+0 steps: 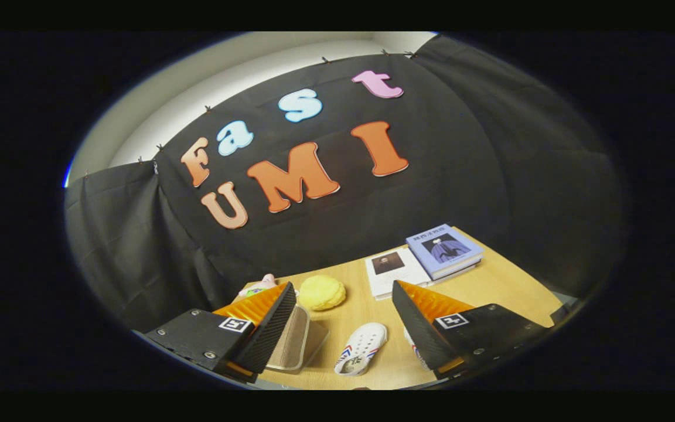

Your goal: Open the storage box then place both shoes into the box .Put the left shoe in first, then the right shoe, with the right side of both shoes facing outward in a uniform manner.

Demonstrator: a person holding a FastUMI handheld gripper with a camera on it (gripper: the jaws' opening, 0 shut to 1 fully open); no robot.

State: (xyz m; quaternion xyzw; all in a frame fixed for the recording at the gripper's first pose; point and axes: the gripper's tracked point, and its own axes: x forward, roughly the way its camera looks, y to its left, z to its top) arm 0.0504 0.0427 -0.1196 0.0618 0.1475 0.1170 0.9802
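Gripper view: a wooden table (507, 281) runs under the black cloth wall. At two o'clock from the fingers lie two books (425, 258). The storage box (297, 346) sits at nine o'clock, partly behind one finger. A yellow bun-shaped toy (321, 292) rests at twelve. The gripper (343, 334) is spread wide, holding nothing; a white shoe (362, 348) lies between its fingers, a second shoe (415, 347) peeking beside the other finger.

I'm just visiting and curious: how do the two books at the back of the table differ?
The blue book has a blue cover and lies on top of a stack; the white book has a white cover with a small dark picture and lies beside it, nearer the gripper, whose fingers are open. Both lie flat, covers up.
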